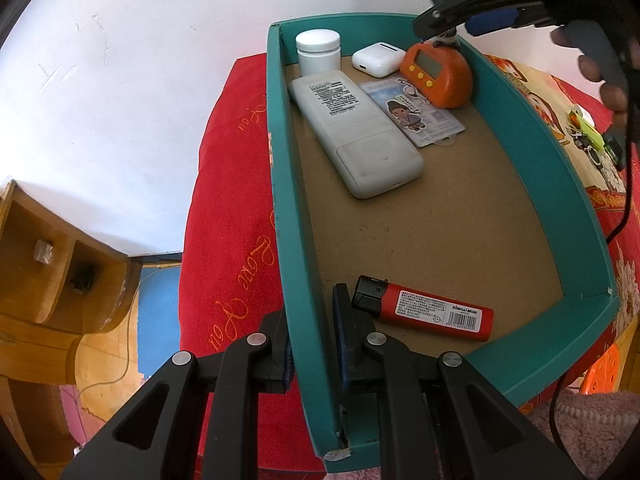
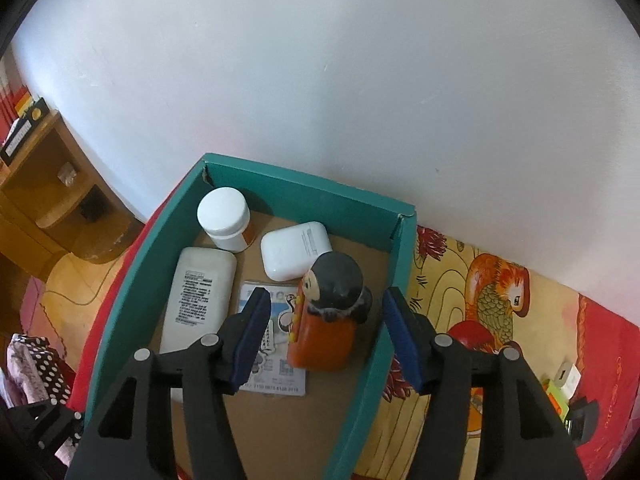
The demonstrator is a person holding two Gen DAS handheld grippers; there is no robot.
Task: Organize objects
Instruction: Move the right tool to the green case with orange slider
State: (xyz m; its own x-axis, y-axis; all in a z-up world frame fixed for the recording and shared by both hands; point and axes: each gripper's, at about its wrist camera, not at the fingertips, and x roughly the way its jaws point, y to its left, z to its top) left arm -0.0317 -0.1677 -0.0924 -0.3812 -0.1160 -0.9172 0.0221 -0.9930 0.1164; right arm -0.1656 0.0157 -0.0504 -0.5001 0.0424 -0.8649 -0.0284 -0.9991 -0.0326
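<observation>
A teal box (image 1: pixel 296 208) (image 2: pixel 120 292) holds a white jar (image 1: pixel 318 50) (image 2: pixel 224 218), a white remote (image 1: pixel 354 134) (image 2: pixel 196 292), a white earbud case (image 1: pixel 378 58) (image 2: pixel 294 248), a cartoon card (image 1: pixel 412 114) (image 2: pixel 276 364), an orange timer (image 1: pixel 438 74) (image 2: pixel 326 320) and a red lighter (image 1: pixel 424 308). My left gripper (image 1: pixel 314 340) is shut on the box's left wall near its front corner. My right gripper (image 2: pixel 326 336) is open above the timer, one finger on each side, not touching it. It shows from outside in the left wrist view (image 1: pixel 472 12).
The box sits on a red cloth (image 1: pixel 232 216) and a patterned cloth (image 2: pixel 480 280) against a white wall. A wooden shelf unit (image 1: pixel 48 248) (image 2: pixel 48 184) stands at the left. Small green and white items (image 1: pixel 588 128) (image 2: pixel 562 388) lie right of the box.
</observation>
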